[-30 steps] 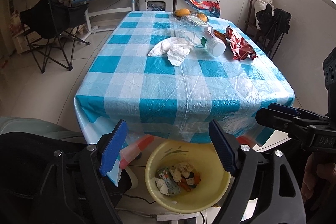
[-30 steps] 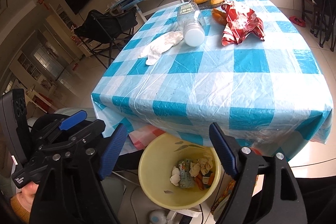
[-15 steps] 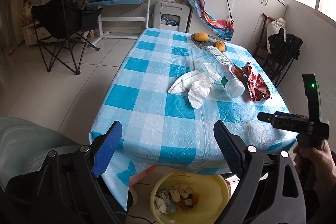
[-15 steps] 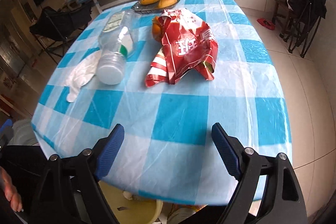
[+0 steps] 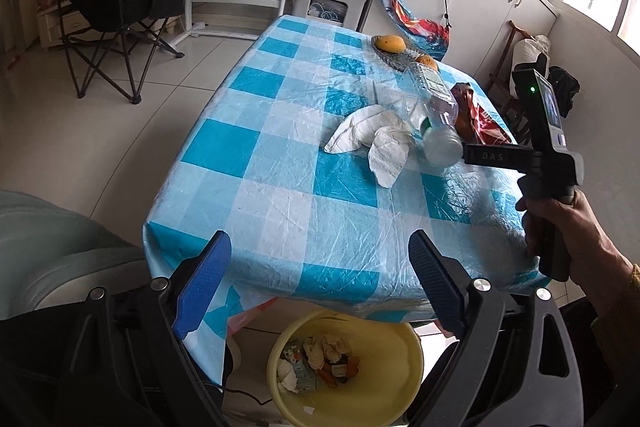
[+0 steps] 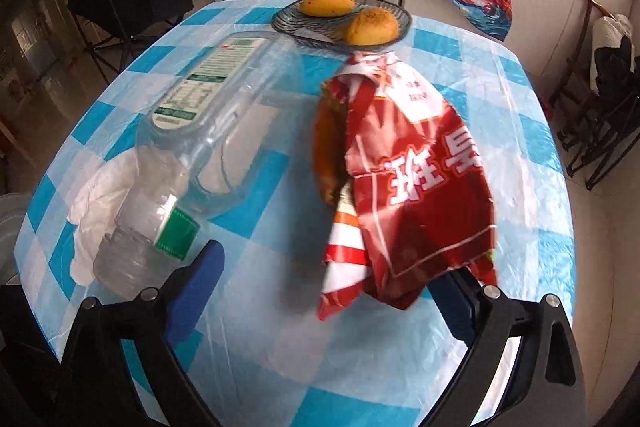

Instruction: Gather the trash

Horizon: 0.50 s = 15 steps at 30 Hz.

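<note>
Already the round yellow plastic bin [image 5: 344,367] on the floor beneath the counter's near edge held a small heap of crumpled scraps, so part of the collecting looked done. On the counter [image 5: 280,187], covered in a blue-and-white checked plastic cloth, three pieces remained: a crumpled white paper napkin [image 5: 372,137], a clear empty plastic bottle [image 6: 192,147] lying on its side, and a torn red foil snack bag [image 6: 404,187] beside it. The left tool [image 5: 316,283] hung wide and empty above the bin. The right tool [image 6: 320,283] was opening, nothing gripped, the red bag's lower edge just ahead of it, seemingly the next pick.
</note>
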Each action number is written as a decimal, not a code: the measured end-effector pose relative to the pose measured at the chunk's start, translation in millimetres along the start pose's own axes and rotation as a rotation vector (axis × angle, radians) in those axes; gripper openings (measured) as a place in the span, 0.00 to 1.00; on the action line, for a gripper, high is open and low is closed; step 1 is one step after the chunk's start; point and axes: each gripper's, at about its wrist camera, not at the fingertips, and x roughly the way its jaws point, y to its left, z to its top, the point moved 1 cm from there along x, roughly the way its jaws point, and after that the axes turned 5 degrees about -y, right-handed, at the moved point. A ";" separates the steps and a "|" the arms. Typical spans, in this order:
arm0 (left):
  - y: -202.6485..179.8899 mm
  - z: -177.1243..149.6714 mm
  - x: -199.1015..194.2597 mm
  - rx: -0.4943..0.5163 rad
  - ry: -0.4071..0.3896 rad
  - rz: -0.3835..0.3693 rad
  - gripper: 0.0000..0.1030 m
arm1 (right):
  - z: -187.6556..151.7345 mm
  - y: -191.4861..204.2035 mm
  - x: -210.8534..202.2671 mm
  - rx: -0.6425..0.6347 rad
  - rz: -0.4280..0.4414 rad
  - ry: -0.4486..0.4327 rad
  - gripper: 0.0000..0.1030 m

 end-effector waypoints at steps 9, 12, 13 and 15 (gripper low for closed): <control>12.9 0.2 11.5 -0.069 0.046 0.008 0.85 | 15.4 3.7 15.3 -0.070 0.013 -0.011 0.93; 10.7 -0.6 12.3 -0.057 0.046 0.008 0.85 | 17.7 -0.9 17.1 -0.097 0.037 -0.024 0.93; 9.3 -1.1 12.2 -0.051 0.045 0.009 0.85 | 19.8 -2.8 18.5 -0.102 0.047 -0.023 0.94; 7.2 -1.8 11.8 -0.043 0.042 0.014 0.85 | 20.9 -2.0 19.3 -0.104 0.046 -0.022 0.94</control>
